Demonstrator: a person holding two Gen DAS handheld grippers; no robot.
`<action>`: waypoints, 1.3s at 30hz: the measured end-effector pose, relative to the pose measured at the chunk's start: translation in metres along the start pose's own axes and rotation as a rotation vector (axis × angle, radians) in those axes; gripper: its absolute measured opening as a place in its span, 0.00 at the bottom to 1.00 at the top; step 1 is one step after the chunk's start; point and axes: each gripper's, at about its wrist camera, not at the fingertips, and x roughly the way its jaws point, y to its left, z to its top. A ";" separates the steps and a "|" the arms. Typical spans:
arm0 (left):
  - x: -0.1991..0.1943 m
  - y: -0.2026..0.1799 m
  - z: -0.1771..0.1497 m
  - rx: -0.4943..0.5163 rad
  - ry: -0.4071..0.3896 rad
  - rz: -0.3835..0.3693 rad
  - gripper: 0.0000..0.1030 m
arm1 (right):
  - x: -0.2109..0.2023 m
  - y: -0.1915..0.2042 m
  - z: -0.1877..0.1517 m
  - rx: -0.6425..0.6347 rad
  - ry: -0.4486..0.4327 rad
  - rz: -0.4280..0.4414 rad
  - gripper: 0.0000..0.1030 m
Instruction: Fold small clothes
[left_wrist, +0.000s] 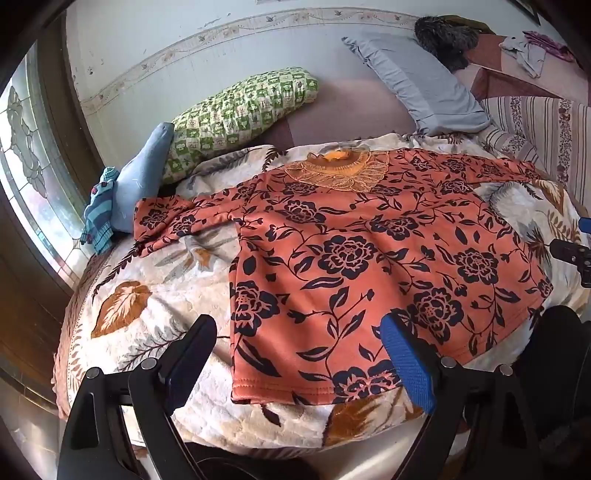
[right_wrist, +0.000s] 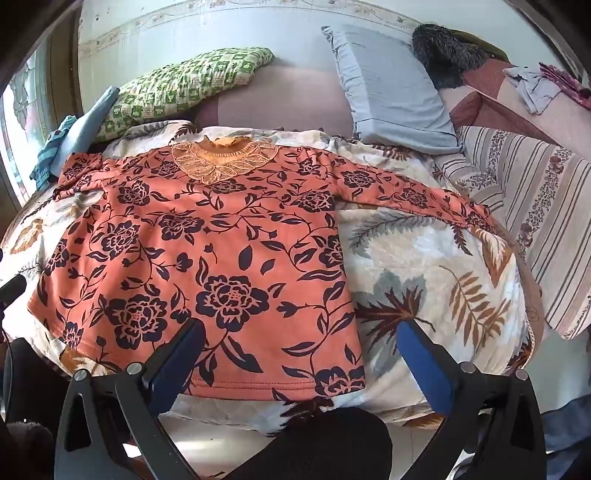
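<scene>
Folding looks not yet begun: the top lies flat on the bed, sleeves out. Left hand-held gripper and right hand-held gripper are wide, holding nothing.

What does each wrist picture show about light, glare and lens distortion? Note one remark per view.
Left wrist view: daylight through the patterned window washes out the panes, and the fisheye bends the wall border into an arc. Right wrist view: even, soft light on the orange floral top, dark rounded corners, no strong shadows.
</scene>
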 end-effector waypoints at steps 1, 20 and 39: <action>0.000 0.000 0.000 -0.004 0.006 -0.006 0.87 | -0.001 0.001 0.000 0.003 -0.002 0.004 1.00; -0.001 0.005 -0.005 -0.025 0.025 -0.034 0.87 | -0.003 0.003 0.001 -0.106 -0.029 0.089 1.00; 0.020 0.005 -0.001 -0.056 0.052 -0.090 0.87 | 0.008 -0.001 0.002 -0.108 -0.002 0.089 1.00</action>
